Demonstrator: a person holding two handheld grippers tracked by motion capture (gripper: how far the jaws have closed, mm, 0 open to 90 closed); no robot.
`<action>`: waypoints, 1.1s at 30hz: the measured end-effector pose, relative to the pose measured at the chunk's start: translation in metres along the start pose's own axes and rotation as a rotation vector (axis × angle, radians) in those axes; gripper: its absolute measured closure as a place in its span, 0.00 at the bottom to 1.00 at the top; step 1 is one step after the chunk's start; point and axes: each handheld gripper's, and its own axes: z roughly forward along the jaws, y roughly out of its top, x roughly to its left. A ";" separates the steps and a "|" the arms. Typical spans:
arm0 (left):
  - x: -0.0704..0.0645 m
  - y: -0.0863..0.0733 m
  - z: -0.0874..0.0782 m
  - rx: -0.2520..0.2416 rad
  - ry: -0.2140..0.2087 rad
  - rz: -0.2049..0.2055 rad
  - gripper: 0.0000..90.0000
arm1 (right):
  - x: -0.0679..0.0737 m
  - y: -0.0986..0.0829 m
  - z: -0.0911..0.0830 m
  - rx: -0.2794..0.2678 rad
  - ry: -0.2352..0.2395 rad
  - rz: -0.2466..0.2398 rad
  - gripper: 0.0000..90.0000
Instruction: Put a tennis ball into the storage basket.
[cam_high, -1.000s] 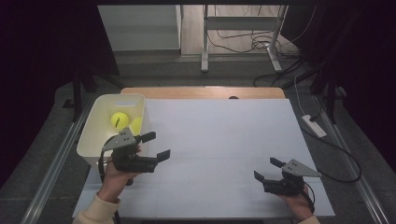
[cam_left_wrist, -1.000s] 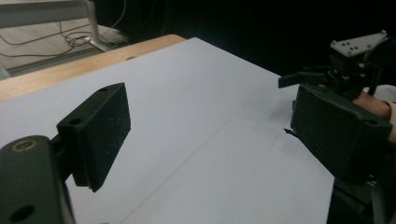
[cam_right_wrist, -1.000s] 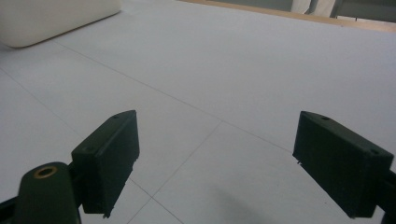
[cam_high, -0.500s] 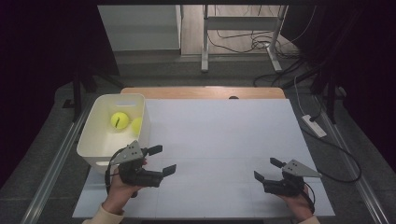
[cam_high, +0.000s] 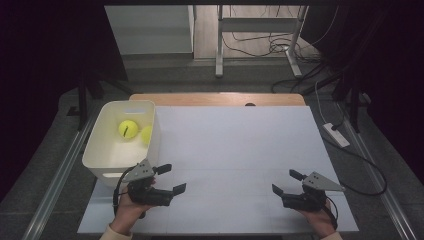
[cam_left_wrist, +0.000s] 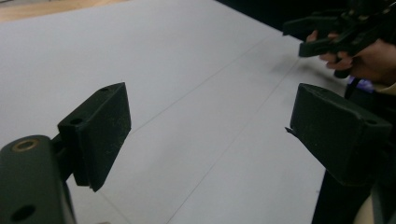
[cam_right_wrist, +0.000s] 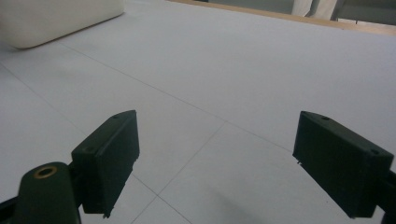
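Left gripper: the black two-jaw left gripper (cam_high: 171, 178) sat low over the white table sheet (cam_high: 235, 150), just beside the near corner of the tub, jaws spread wide with nothing between them.
Left gripper's own look: both black pads (cam_left_wrist: 100, 130) stood far apart, bare sheet in the gap, the other hand and its tool off at the upper right.
Right gripper: the black two-jaw right gripper (cam_high: 286, 182) hovered near the front right of the sheet, jaws also gaping, nothing held.
Right gripper's own look: wide gap again, plain sheet under it, a pale tub corner at the top left.
Tub: the white rectangular plastic tub (cam_high: 102, 145) stood at the left edge of the sheet.
Balls: two yellow-green tennis balls (cam_high: 128, 129) lay in the tub's far end, side by side, well clear of both grippers.
Hands: one hand (cam_high: 127, 212) gripped each tool from below.
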 end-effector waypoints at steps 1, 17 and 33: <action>0.001 -0.002 0.000 0.005 0.004 0.000 0.15 | 0.000 0.000 0.000 0.000 0.000 0.001 0.16; 0.012 -0.030 0.003 0.039 0.026 -0.025 0.14 | 0.002 -0.001 0.000 -0.009 0.043 -0.019 0.16; 0.014 -0.034 0.003 0.039 0.029 -0.032 0.14 | 0.002 -0.003 0.001 -0.001 0.062 -0.023 0.16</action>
